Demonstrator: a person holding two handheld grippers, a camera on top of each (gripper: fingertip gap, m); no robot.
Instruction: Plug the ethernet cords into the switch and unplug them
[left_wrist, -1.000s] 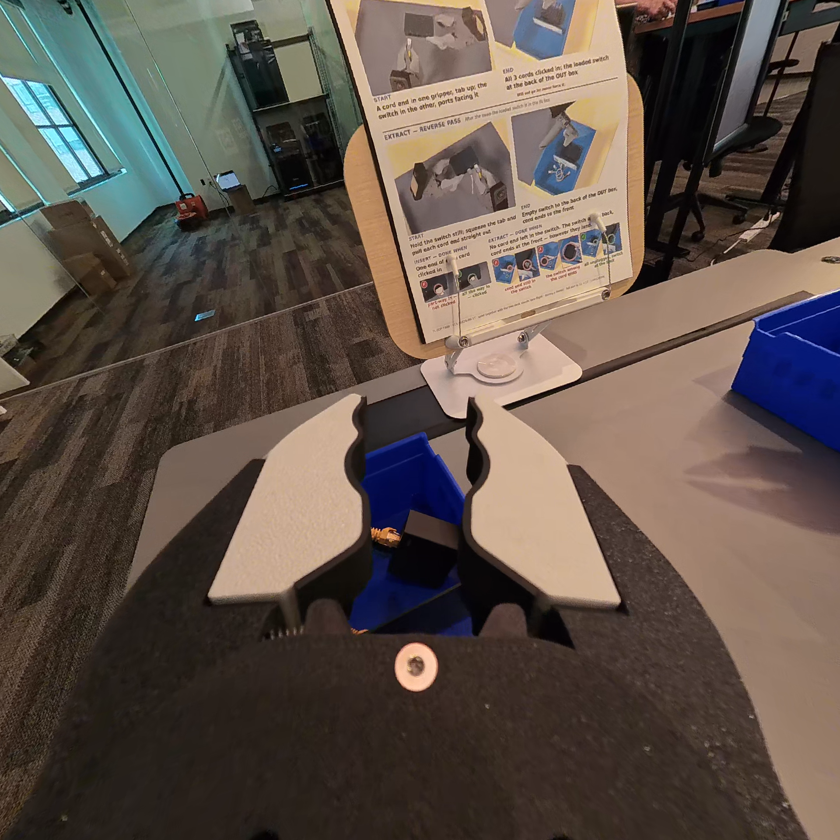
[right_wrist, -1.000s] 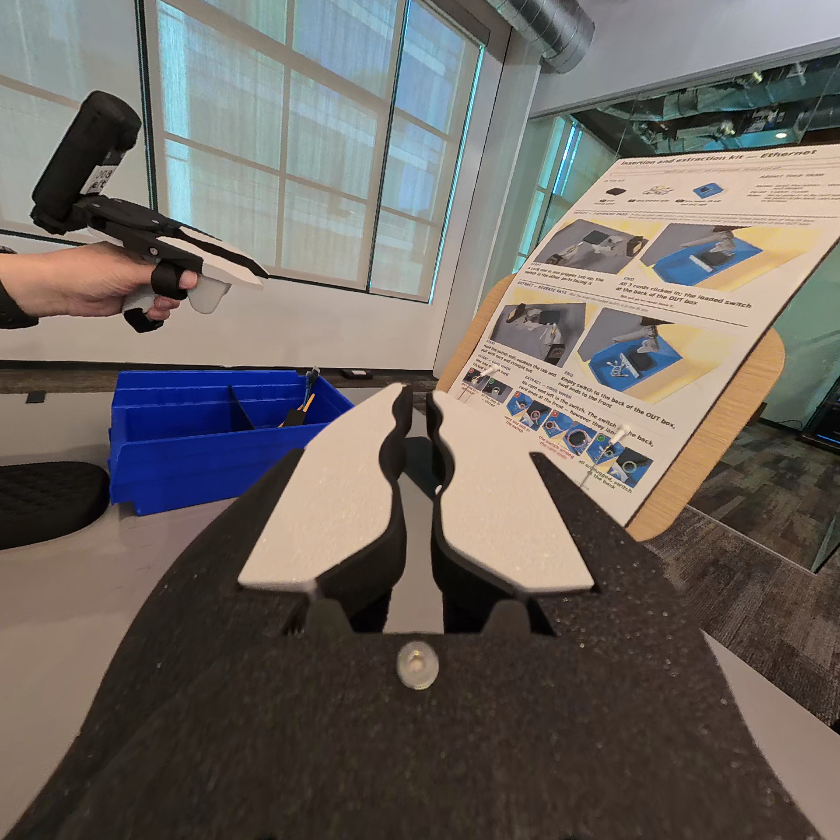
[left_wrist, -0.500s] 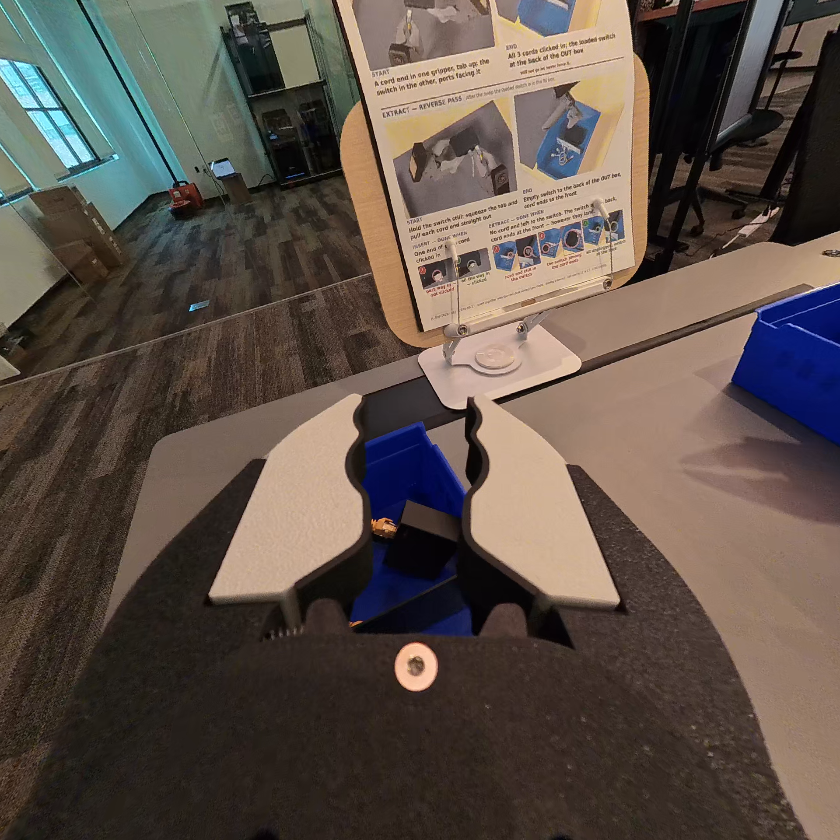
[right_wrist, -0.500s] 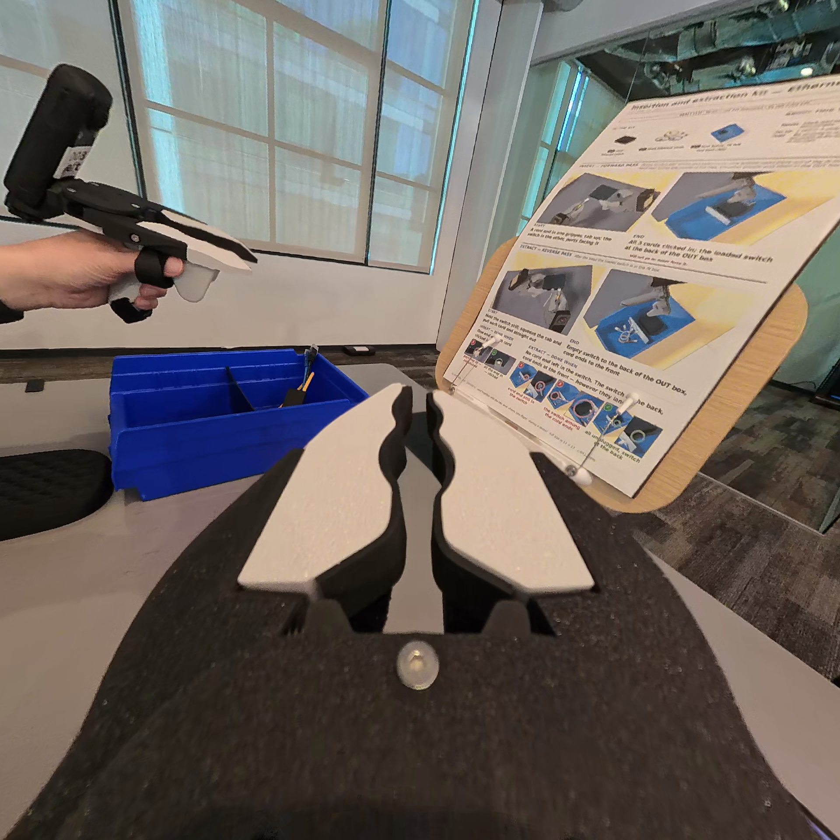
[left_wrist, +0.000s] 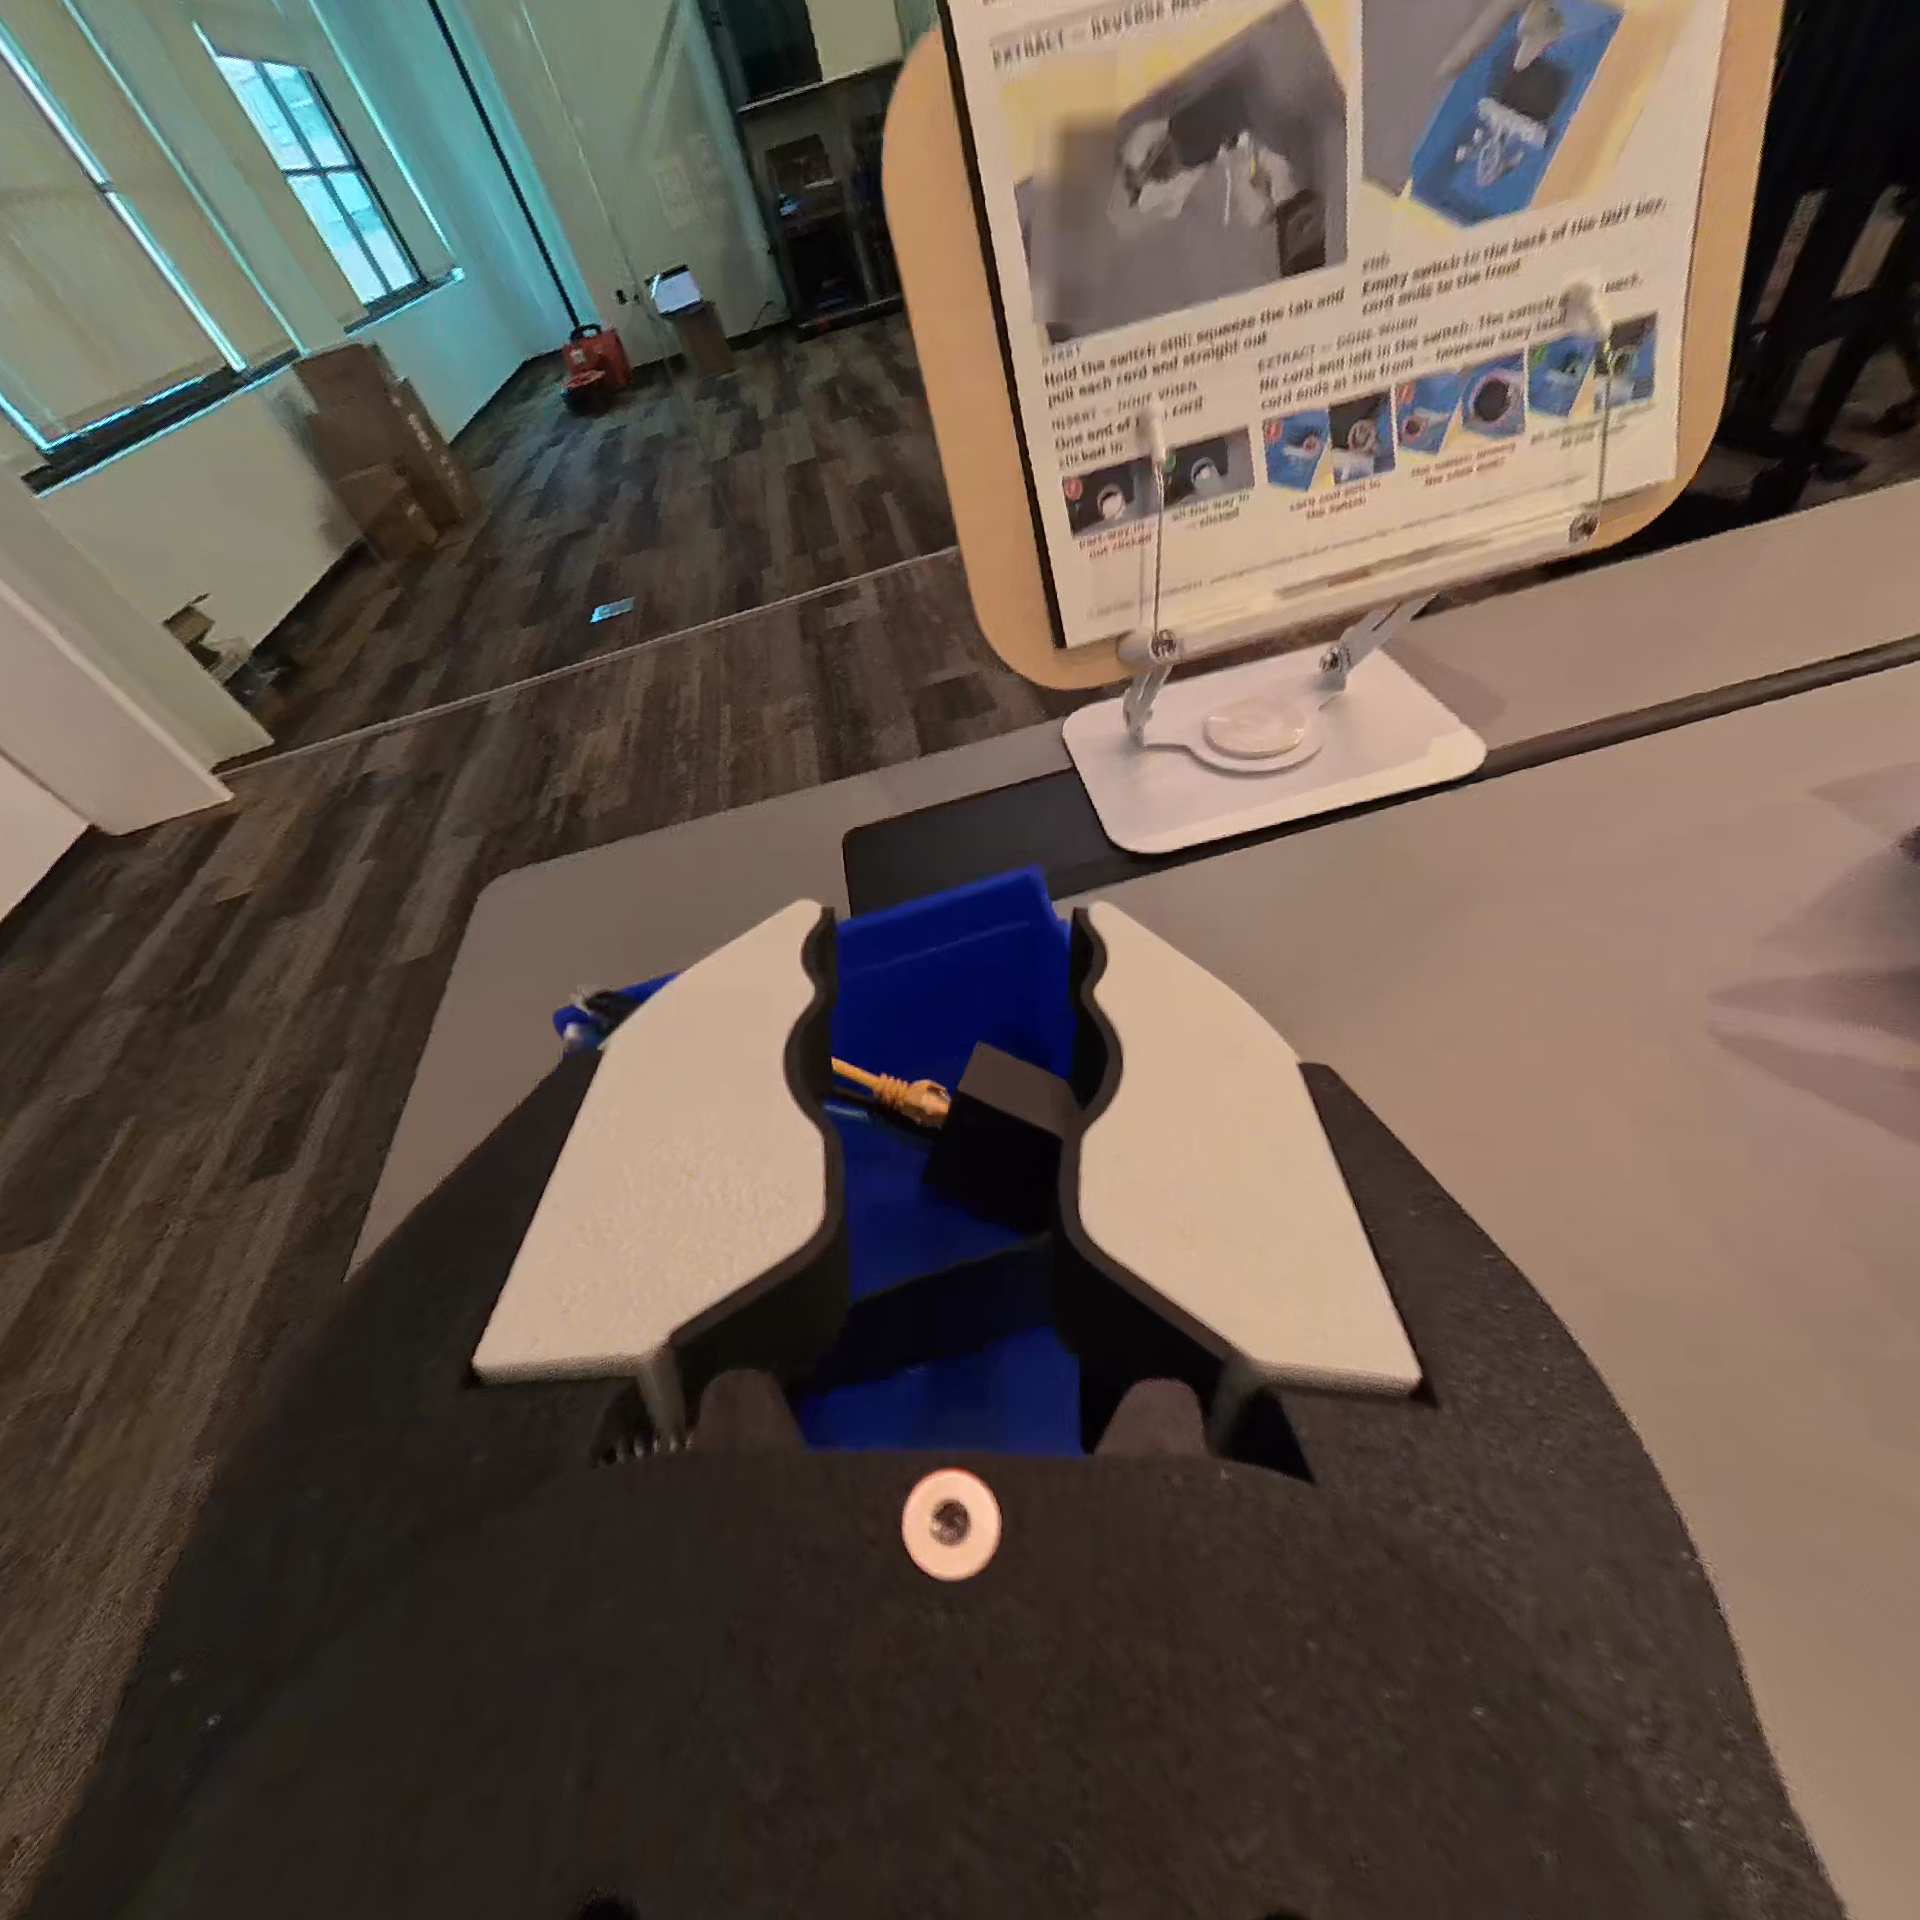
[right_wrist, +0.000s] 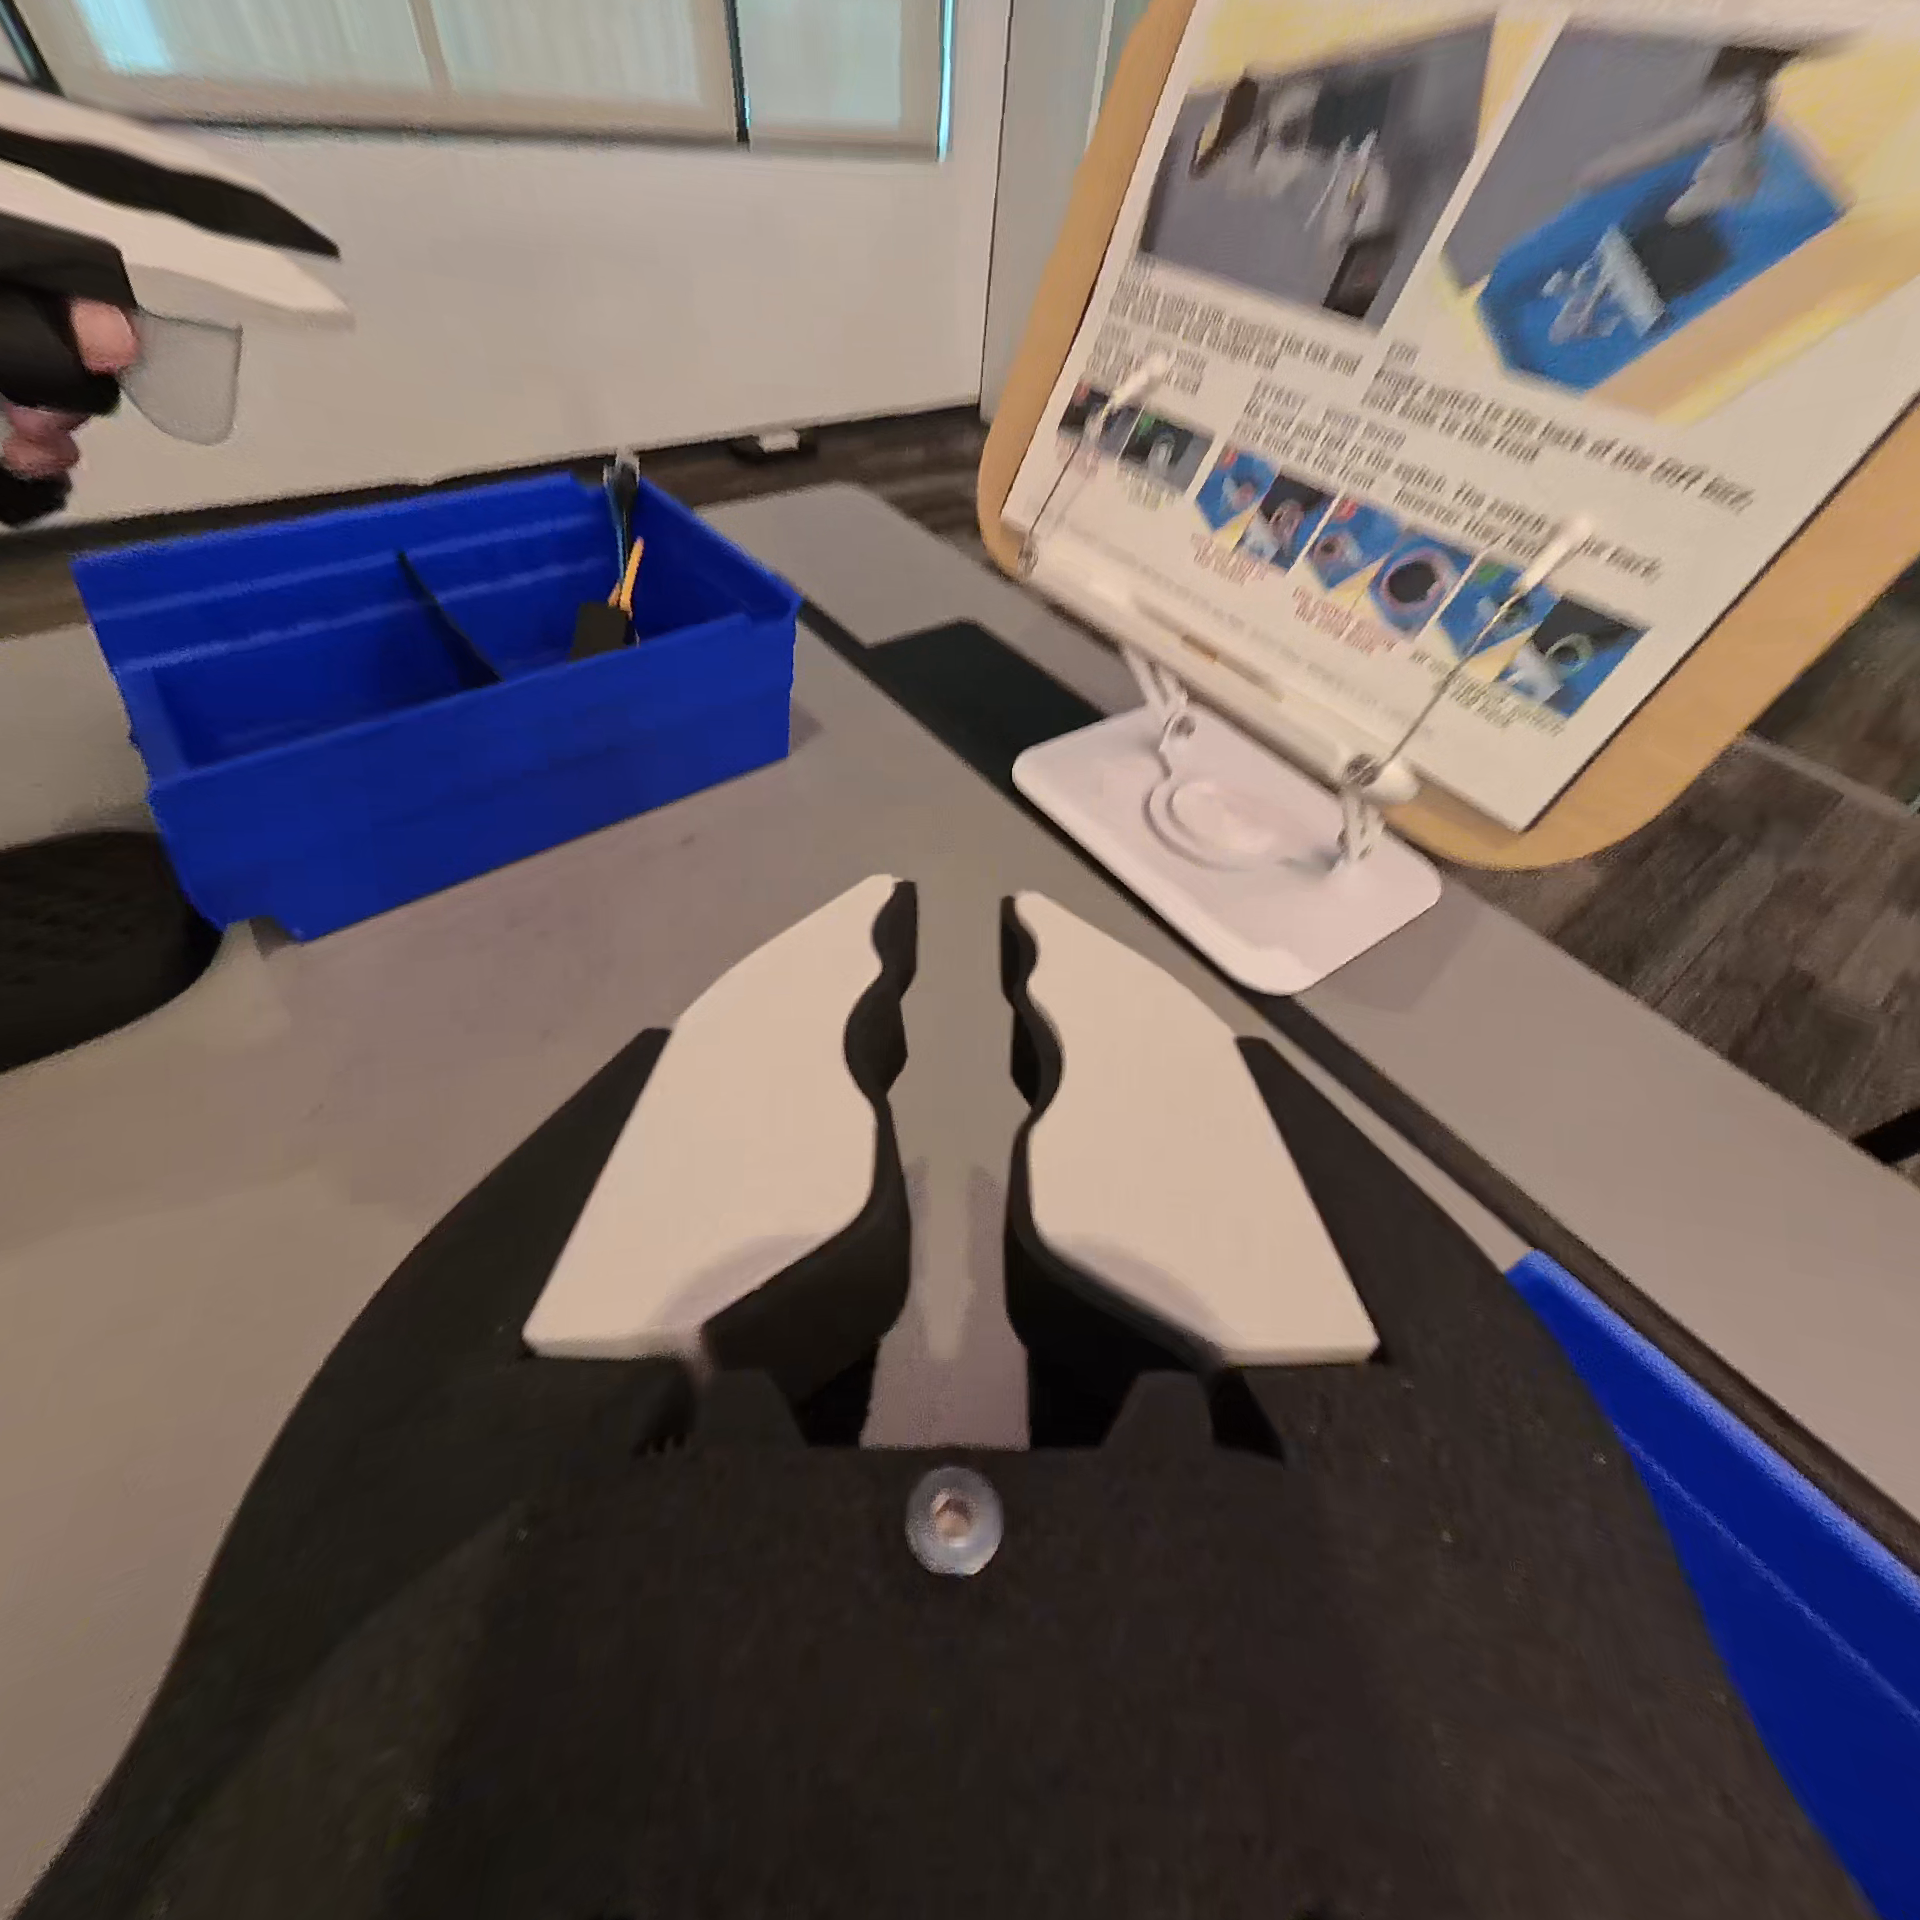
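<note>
In the left wrist view, my left gripper (left_wrist: 951, 920) is open and empty, held above a blue bin (left_wrist: 945, 935). A black switch (left_wrist: 1003, 1132) lies in the bin between my fingers, and a yellow ethernet cord end (left_wrist: 899, 1099) lies just left of it. In the right wrist view, my right gripper (right_wrist: 956, 896) is empty above the grey table (right_wrist: 416, 1091), its jaws a narrow gap apart. The same bin (right_wrist: 447, 717) stands at the far left there, with the switch (right_wrist: 601, 629) and upright cords (right_wrist: 623, 520) in its right compartment. The left gripper (right_wrist: 208, 270) hovers above it.
An instruction board on a white stand (left_wrist: 1273, 753) stands at the table's back edge; it also shows in the right wrist view (right_wrist: 1226, 831). A second blue bin's rim (right_wrist: 1766, 1558) is at the right gripper's lower right. A black pad (right_wrist: 83, 935) lies left of the first bin. There is about 35 cm between the tips of the two grippers.
The left gripper has moved closer over the bin, showing more of the switch and cord. The right gripper has tilted down toward the table and its jaws have parted slightly.
</note>
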